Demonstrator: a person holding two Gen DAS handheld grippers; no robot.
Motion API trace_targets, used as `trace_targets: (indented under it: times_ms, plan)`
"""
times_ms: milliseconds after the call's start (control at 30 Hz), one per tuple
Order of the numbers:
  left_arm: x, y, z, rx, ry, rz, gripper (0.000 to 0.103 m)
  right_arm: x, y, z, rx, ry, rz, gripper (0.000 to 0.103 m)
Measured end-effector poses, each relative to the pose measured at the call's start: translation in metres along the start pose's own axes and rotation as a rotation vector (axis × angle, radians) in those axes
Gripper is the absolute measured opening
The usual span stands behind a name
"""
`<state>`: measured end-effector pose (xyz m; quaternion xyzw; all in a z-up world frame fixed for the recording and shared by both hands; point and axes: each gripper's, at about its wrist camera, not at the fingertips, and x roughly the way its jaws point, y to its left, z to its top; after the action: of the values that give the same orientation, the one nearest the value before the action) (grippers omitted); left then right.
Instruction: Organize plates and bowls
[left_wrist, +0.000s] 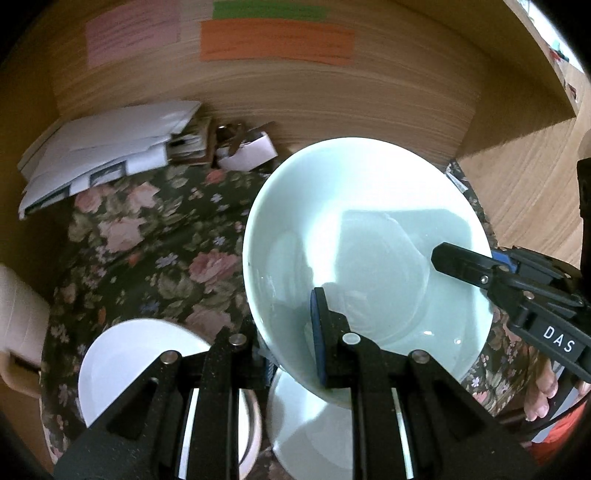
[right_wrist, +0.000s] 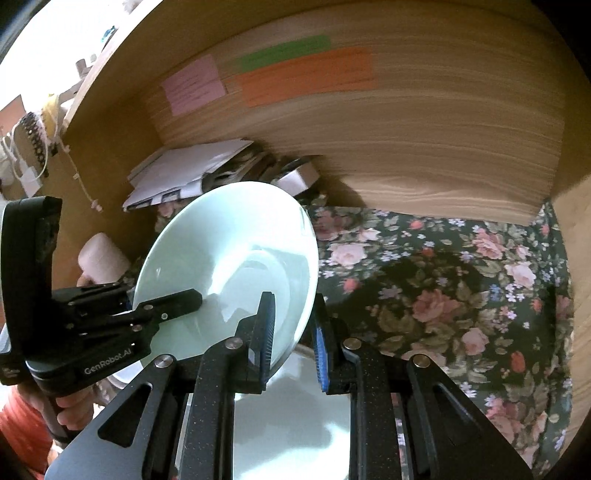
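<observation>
Your left claw pinches the near rim of the pale green plate, one pad inside, one beneath. Your right claw grips the same plate at its right edge, fingers either side of the rim. The plate is lifted and tilted above the floral-cloth surface. Directly below it sits a second pale plate. A white bowl rests to the left, beside the claw. Stacked papers lie against the wooden back wall.
</observation>
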<state>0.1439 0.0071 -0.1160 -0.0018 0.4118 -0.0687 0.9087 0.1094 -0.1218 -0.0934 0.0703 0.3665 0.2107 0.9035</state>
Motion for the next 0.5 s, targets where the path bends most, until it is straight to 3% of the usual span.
trace_targets:
  times_ms: [500]
  plan:
    - [-0.021,0.054,-0.033,-0.094,-0.011,0.049,0.017,0.027,0.049,-0.010,-0.068,0.047,0.072,0.017]
